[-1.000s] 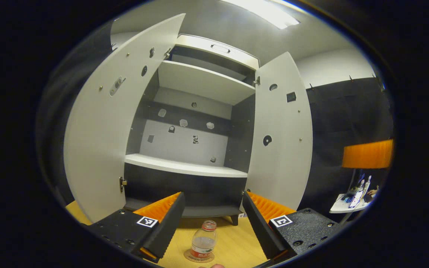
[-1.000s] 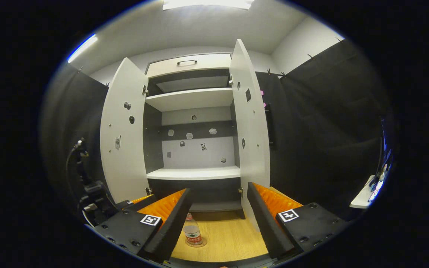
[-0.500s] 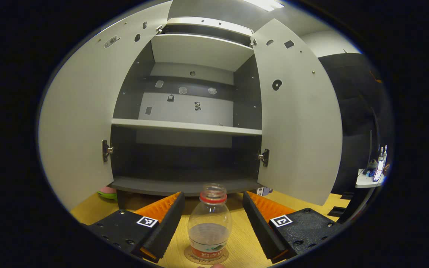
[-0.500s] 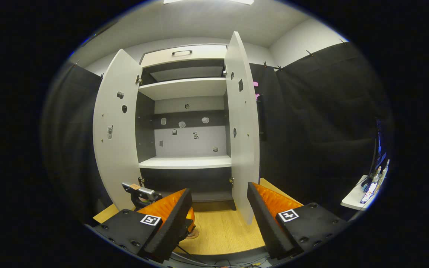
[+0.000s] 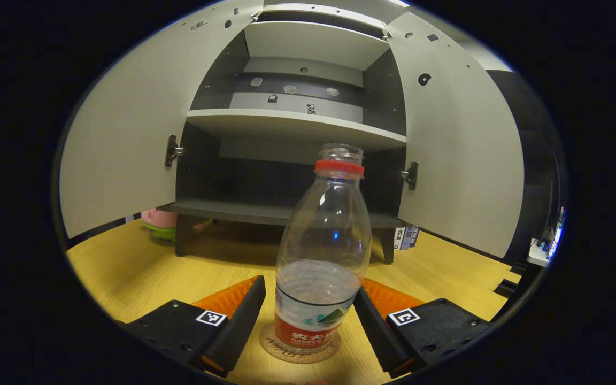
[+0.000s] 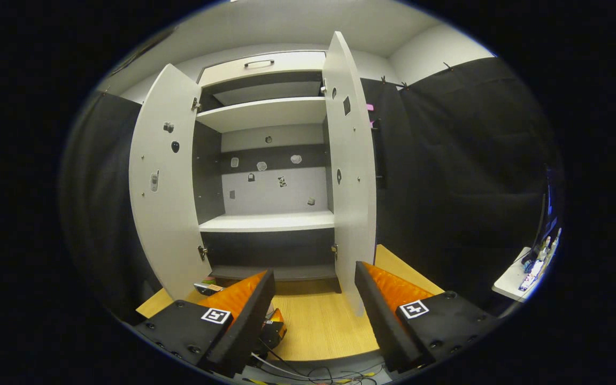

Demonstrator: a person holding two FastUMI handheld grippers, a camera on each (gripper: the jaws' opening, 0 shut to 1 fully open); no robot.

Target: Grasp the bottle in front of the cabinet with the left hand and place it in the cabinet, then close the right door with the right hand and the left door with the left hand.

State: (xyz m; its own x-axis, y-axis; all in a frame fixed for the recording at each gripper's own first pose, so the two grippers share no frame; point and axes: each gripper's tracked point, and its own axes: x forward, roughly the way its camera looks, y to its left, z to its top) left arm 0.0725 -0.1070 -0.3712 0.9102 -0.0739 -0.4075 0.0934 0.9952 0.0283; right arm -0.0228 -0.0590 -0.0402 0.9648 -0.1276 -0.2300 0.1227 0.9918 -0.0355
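Fingers of my left gripper are spread apart, one on each side of the clear plastic bottle with a red neck ring. The right finger looks right at the bottle's lower wall, the left finger stands just off it, so I can't call it a grasp. Bottle is upright, long axis vertical, open mouth pointing up, no cap on it. It holds a little clear liquid low down, upper part empty, red label band near the base. It stands on one round brown coaster on the yellow wooden tabletop, in front of the white and dark grey cabinet, not inside it.

Both cabinet doors stand open: left white door, right white door. I count two white shelves in the left gripper view, plus the dark bottom compartment, and nothing sits on any of them. Small stickers dot the back panel. One pink and green object sits on the tabletop beside the cabinet's left leg, partly hidden.

Fingers of my right gripper are spread wide with nothing between them, pointing at the cabinet from farther back. In the right gripper view cables lie along the tabletop's near edge.
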